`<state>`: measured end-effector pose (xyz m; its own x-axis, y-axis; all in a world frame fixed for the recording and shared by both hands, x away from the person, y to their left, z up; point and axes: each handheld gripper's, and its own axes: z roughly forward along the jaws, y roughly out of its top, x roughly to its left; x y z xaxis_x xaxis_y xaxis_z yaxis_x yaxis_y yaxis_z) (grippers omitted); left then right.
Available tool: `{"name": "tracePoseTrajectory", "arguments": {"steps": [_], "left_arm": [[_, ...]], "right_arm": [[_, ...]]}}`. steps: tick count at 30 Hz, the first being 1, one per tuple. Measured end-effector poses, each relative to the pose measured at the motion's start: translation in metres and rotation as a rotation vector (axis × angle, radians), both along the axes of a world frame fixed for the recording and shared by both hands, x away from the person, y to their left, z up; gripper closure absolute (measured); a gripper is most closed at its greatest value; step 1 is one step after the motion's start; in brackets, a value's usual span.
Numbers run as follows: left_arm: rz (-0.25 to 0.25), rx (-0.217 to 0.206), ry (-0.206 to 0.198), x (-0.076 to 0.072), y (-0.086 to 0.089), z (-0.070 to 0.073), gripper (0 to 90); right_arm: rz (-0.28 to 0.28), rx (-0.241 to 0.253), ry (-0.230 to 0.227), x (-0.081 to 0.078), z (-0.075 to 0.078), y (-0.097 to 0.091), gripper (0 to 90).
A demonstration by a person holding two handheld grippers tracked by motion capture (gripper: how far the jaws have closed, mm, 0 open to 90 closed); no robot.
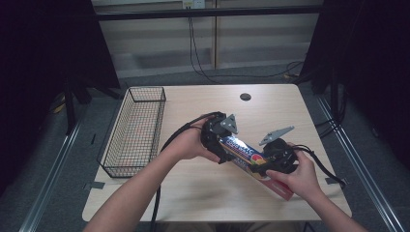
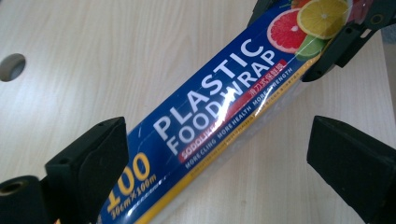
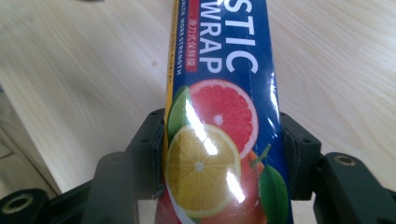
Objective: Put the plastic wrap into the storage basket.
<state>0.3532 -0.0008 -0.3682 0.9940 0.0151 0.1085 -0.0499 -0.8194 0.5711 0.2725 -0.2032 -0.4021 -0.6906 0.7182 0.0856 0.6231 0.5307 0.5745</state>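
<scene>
The plastic wrap box [image 1: 249, 157] hangs above the counter [image 1: 270, 111], clenched at its fruit-printed end by the right gripper [image 3: 219, 154]. The left gripper [image 2: 219, 154] stands released around the other end; that lone grasp could let the glossy box pivot or slip.

Blue box [image 2: 210, 116]: "PLASTIC FOOD WRAP"; "100"; "30cm×100m"; "MORE CLING MORE HEALTH MORE STRENGTH"

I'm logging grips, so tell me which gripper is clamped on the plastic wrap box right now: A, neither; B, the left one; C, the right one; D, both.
C: in the right gripper view the right gripper presses both sides of the plastic wrap box, while the left gripper stands open around it.
</scene>
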Motion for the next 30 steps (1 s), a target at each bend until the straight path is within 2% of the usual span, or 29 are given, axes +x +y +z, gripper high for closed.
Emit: {"name": "tracePoseTrajectory", "arguments": {"steps": [1,3,5,10,12,15,21,22,23,24,25,26,27,28,29,30], "left_arm": [[0.000,0.000,0.000,0.000,0.000,0.000,5.8],[-0.028,0.029,0.000,0.000,-0.003,-0.003,5.8],[-0.035,0.046,-0.003,0.000,-0.007,-0.005,6.6],[-0.067,0.045,0.029,0.004,-0.010,-0.008,8.2],[-0.081,0.053,0.030,0.006,-0.011,-0.011,9.1],[-0.107,0.085,0.028,0.005,-0.014,-0.015,10.6],[-0.156,0.145,0.027,0.001,-0.022,-0.020,16.1],[-0.192,0.175,0.025,0.001,-0.025,-0.021,16.8],[-0.192,0.175,0.025,0.001,-0.025,-0.021,17.5],[-0.208,0.193,0.023,0.000,-0.027,-0.021,17.5],[-0.212,0.205,0.027,-0.002,-0.028,-0.022,19.2],[-0.227,0.224,0.033,-0.002,-0.029,-0.022,20.4],[-0.227,0.224,0.033,-0.002,-0.029,-0.022,22.4],[-0.241,0.233,0.032,-0.002,-0.029,-0.022,24.8],[-0.260,0.245,0.032,-0.002,-0.028,-0.022,24.8],[-0.286,0.259,0.031,-0.005,-0.028,-0.022,28.9]], "right_arm": [[0.000,0.000,0.000,0.000,0.000,0.000,44.4],[0.011,0.001,-0.006,0.000,0.000,0.002,44.4],[0.015,0.002,0.005,-0.001,0.001,0.004,44.4],[0.043,-0.001,0.004,-0.002,0.001,0.006,44.4],[0.059,0.002,0.003,-0.002,0.001,0.006,44.4],[0.076,-0.018,-0.006,-0.003,0.003,0.008,44.4],[0.117,-0.018,-0.019,-0.003,0.005,0.012,44.3],[0.120,-0.015,-0.016,-0.004,0.006,0.012,44.4],[0.120,-0.015,-0.016,-0.004,0.006,0.012,44.4],[0.119,-0.017,-0.010,-0.005,0.007,0.013,44.3],[0.147,-0.008,-0.033,-0.004,0.007,0.013,44.3],[0.142,-0.007,-0.027,-0.005,0.007,0.013,44.3],[0.142,-0.007,-0.027,-0.005,0.007,0.013,44.3],[0.167,-0.023,-0.036,-0.007,0.006,0.013,44.3],[0.167,-0.023,-0.036,-0.007,0.006,0.013,44.3],[0.187,-0.035,-0.044,-0.009,0.005,0.014,44.3]]}}
